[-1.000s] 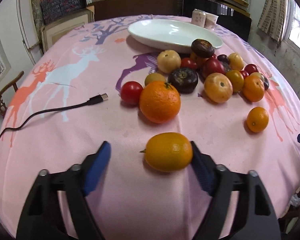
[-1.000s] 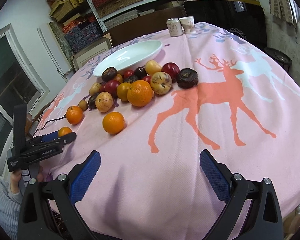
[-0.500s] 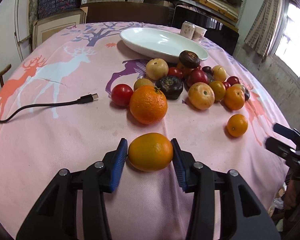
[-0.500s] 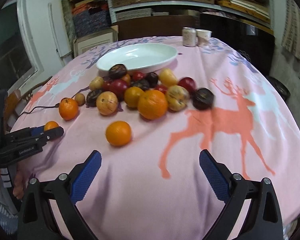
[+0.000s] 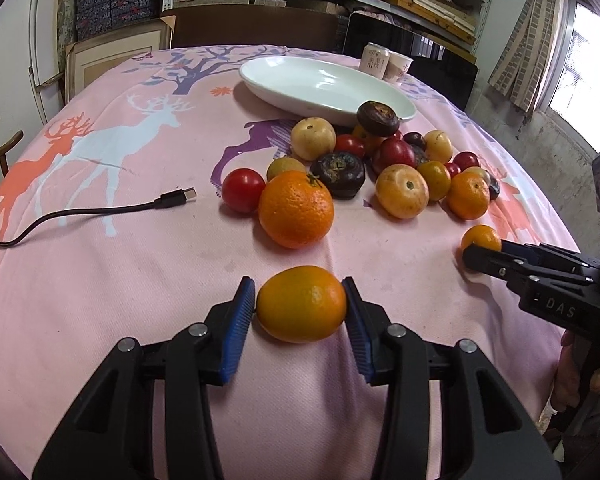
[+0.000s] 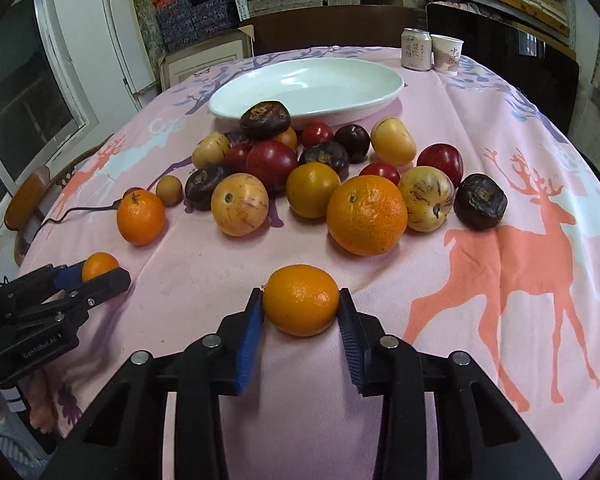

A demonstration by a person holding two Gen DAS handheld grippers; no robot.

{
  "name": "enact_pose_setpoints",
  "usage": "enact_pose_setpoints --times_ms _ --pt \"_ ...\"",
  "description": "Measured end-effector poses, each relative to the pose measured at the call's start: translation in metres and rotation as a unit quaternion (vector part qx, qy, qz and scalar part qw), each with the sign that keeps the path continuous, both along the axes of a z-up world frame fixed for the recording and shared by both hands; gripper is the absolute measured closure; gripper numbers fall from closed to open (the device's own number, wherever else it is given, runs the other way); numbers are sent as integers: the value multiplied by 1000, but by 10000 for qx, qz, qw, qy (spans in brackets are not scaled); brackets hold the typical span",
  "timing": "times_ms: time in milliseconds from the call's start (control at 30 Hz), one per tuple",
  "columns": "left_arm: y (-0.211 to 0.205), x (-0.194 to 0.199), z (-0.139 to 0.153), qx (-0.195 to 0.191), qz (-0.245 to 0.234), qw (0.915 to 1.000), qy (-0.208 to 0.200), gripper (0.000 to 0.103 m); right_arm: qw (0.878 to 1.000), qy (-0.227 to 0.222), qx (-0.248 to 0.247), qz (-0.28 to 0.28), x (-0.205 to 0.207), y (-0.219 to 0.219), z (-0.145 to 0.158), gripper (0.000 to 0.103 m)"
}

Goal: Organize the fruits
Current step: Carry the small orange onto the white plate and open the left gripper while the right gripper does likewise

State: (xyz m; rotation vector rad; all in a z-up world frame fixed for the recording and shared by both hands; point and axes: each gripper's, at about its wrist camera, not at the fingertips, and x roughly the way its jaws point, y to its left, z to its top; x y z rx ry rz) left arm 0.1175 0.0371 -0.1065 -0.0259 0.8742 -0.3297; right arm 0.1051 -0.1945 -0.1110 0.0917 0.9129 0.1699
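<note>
My left gripper (image 5: 298, 285) is shut on a small orange (image 5: 300, 308) that rests on the pink deer-print cloth, with both blue pads against its sides. My right gripper (image 6: 300, 294) has its jaws closing on a second small orange (image 6: 300, 310), and its pads touch both sides. Each gripper also shows in the other's view: the right gripper (image 5: 486, 252) at the table's right edge, the left gripper (image 6: 96, 276) at the left. Beyond them lies a pile of mixed fruit (image 5: 380, 160) with a big orange (image 5: 296, 210) at its near edge. Behind the pile is an empty white oval plate (image 5: 284, 84).
A black USB cable (image 5: 100, 212) trails across the cloth on the left. A drink can (image 6: 416, 54) and a paper cup (image 6: 446, 54) stand behind the plate. A wooden chair (image 5: 0, 156) sits off the table's left edge. Shelves and boxes fill the back wall.
The left jaws closed onto their small orange. The right gripper swung in toward the other small orange, and its wide-open jaws closed around it.
</note>
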Motion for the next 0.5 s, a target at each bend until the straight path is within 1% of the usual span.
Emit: enact_pose_setpoints --times_ms 167,233,300,400,467,500 --pt "-3 4 3 54 -81 9999 32 60 9997 2 231 36 -4 -7 1 65" --pt "-5 13 14 81 -122 9999 -31 60 9994 -75 337 38 -3 -16 12 65" --pt "-7 24 28 96 -154 9997 -142 60 9991 -269 330 -53 6 -30 30 65" --pt "-18 56 55 171 -232 9988 -391 59 9973 -501 473 -245 36 -55 56 65" --pt "-32 88 67 293 -242 9979 -523 59 9962 -654 461 -348 72 -66 72 65" --pt "-38 103 70 301 -257 9978 -522 59 9961 -669 456 -362 86 -68 75 65"
